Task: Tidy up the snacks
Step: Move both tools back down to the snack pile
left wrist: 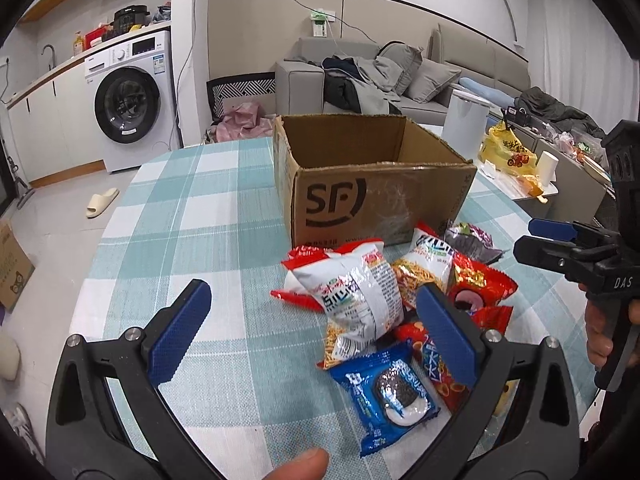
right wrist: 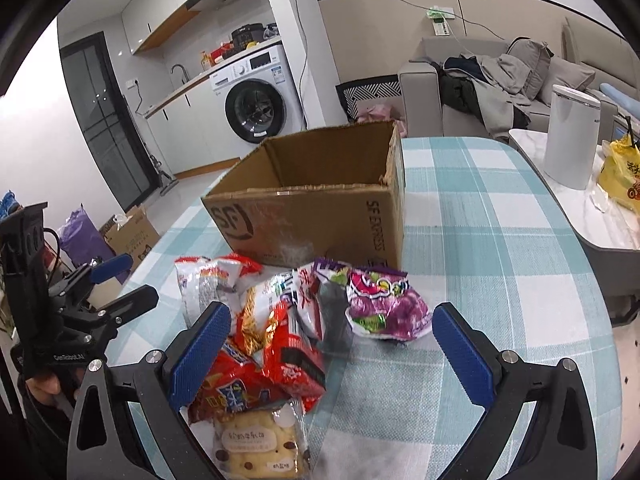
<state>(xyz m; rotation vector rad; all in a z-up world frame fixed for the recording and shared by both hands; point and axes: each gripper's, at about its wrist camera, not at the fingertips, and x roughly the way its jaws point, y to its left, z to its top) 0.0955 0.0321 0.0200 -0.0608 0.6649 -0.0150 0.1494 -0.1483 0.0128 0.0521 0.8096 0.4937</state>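
An open cardboard box marked SF stands on the checked tablecloth; it also shows in the right wrist view. A pile of snack packets lies in front of it: a white noodle-snack bag, a blue cookie packet, red packets, a purple packet and a clear biscuit packet. My left gripper is open above the pile's left side. My right gripper is open over the pile, and shows in the left wrist view.
A white bin and a yellow bag stand on a side table to the right. A sofa with clothes is behind the table. A washing machine stands at the back left.
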